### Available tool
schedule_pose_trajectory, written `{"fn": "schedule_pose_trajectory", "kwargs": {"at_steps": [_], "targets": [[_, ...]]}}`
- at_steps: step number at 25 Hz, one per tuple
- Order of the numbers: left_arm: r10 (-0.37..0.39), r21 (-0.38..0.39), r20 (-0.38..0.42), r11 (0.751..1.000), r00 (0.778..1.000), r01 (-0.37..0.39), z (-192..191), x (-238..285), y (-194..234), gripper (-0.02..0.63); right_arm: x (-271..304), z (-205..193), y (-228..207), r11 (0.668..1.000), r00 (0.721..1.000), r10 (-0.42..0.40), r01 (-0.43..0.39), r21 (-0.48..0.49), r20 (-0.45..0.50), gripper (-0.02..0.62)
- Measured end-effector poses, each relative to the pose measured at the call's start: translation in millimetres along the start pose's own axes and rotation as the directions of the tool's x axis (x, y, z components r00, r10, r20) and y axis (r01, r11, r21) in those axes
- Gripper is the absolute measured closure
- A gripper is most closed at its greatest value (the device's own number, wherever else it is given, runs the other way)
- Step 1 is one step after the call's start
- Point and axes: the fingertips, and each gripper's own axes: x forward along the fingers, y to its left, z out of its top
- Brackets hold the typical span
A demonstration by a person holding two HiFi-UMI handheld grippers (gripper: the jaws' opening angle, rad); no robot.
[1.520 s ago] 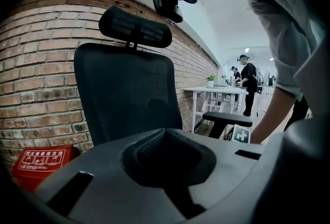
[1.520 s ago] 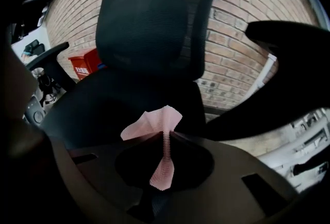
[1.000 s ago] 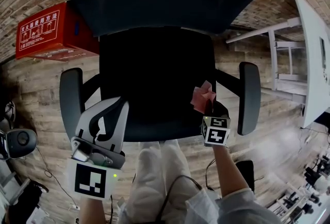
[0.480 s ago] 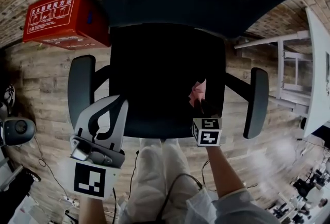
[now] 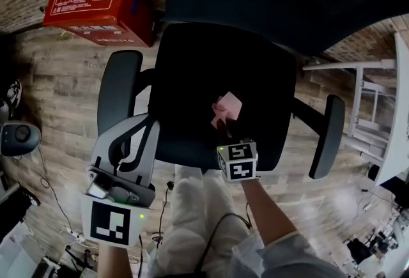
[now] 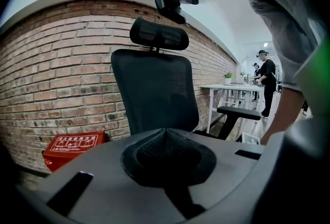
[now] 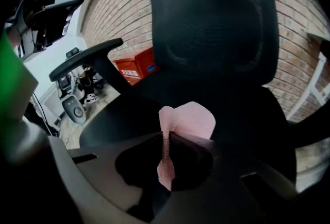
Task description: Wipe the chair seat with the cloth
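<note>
A black office chair stands before me; its seat fills the middle of the head view, its mesh back rises behind. My right gripper is shut on a pink cloth over the seat's front middle; the cloth sticks up from between the closed jaws. My left gripper hangs off the seat's front left corner, by the left armrest. Its jaws meet with nothing between them in the left gripper view.
A red box with white print sits on the wood floor by the brick wall, left of the chair. The right armrest sticks out at the right. A white table stands far right. A small grey device lies at the left edge.
My right gripper has slid the pink cloth leftward across the seat, from the right edge toward the middle. The left gripper has stayed put.
</note>
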Motion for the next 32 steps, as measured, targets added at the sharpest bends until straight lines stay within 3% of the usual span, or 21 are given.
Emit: {"fn": "schedule_pose_trajectory", "kwargs": {"at_steps": [11,21,26,32], "targets": [[0.087,-0.037,-0.003,0.996,0.996,-0.087,-18,-29,19,0.588,29,35,102,0.976,0.980,0.197,-0.194,-0.096,0.026,0.543],[0.116,-0.040,-0.006,0.992,0.993,-0.116,-25,-39,27,0.588,38,44,186,0.897,0.937,0.350,-0.341,-0.281,-0.021,0.543],[0.120,-0.045,-0.010,0.992,0.993,-0.120,-26,-40,30,0.588,38,44,196,0.886,0.930,0.367,-0.359,-0.294,-0.030,0.543],[0.108,-0.043,-0.013,0.993,0.994,-0.109,-25,-33,25,0.588,34,33,170,0.907,0.945,0.324,-0.322,-0.273,-0.039,0.543]]}}
